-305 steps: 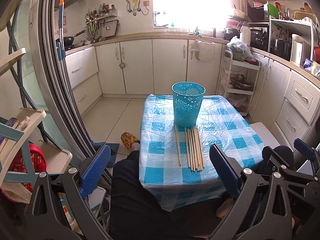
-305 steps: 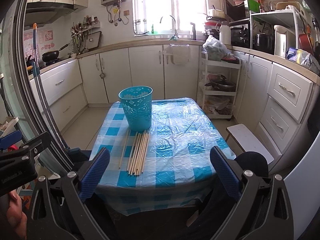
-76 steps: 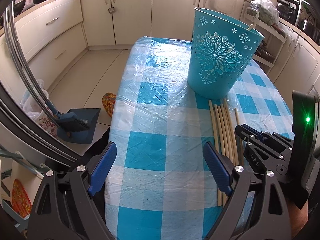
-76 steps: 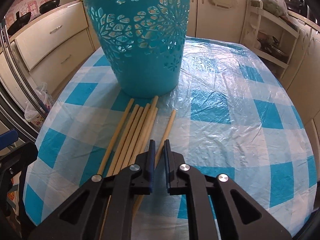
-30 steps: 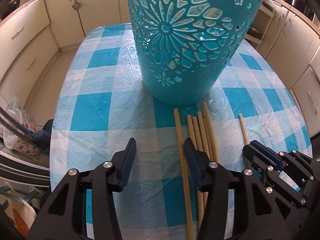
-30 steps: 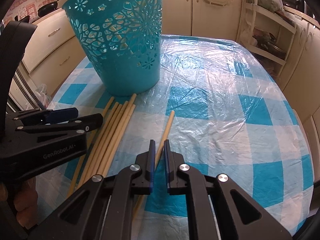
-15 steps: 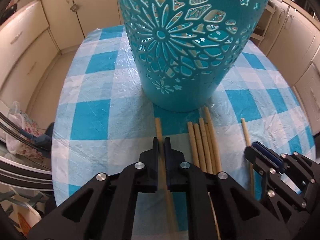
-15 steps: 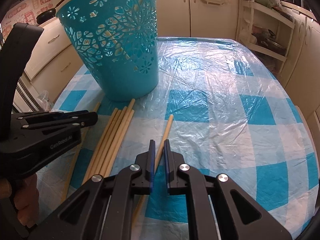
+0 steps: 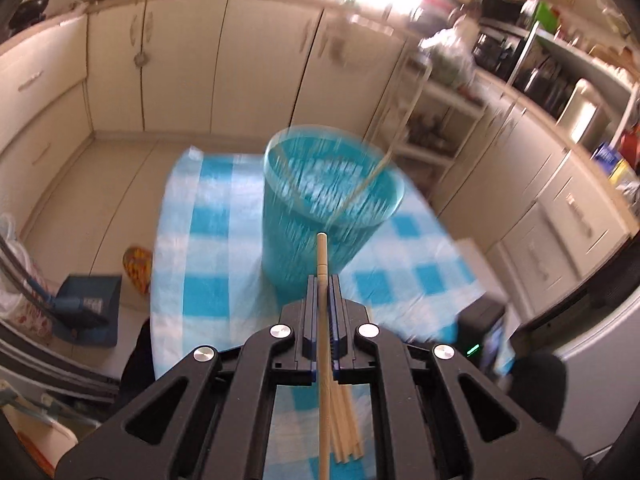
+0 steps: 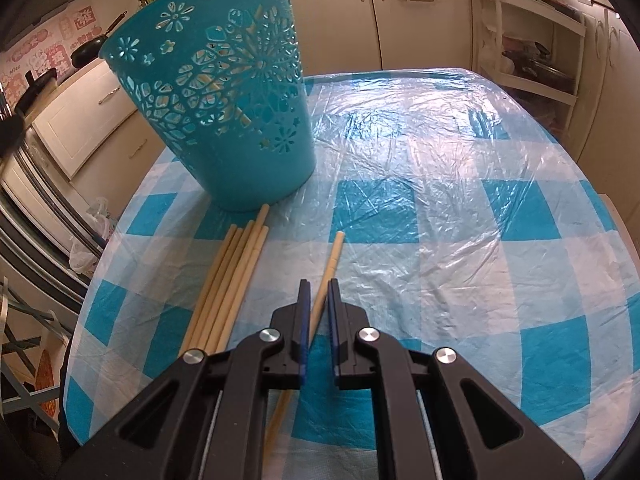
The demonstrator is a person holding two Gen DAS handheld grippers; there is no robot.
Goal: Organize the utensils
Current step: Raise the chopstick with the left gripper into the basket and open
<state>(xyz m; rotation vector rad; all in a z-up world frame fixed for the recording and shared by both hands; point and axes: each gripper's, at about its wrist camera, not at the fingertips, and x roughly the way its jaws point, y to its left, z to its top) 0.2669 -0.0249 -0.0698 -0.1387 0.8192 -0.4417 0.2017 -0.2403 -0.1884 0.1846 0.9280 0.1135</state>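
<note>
In the left wrist view my left gripper [image 9: 322, 280] is shut on one wooden chopstick [image 9: 322, 256], held in the air above the table with its tip toward the teal cut-out basket [image 9: 332, 208]. Two chopsticks lean inside that basket. More chopsticks [image 9: 348, 436] lie on the cloth below my jaws. In the right wrist view my right gripper [image 10: 316, 284] is low over the table and shut on a lone chopstick [image 10: 333, 254], which runs back under the jaws. A bundle of several chopsticks [image 10: 228, 280] lies to its left, in front of the basket [image 10: 224, 112].
The small table wears a blue-and-white checked cloth [image 10: 440, 208] under clear plastic. Cream cabinets [image 9: 260, 60] ring the room and a white shelf rack [image 10: 532, 40] stands behind the table. A slipper [image 9: 138, 268] and a blue dustpan [image 9: 88, 308] lie on the floor at the left.
My left gripper closed on the leftmost chopstick and lifted it well above the table, and the view now looks down into the basket. The right gripper has stayed in place on its chopstick.
</note>
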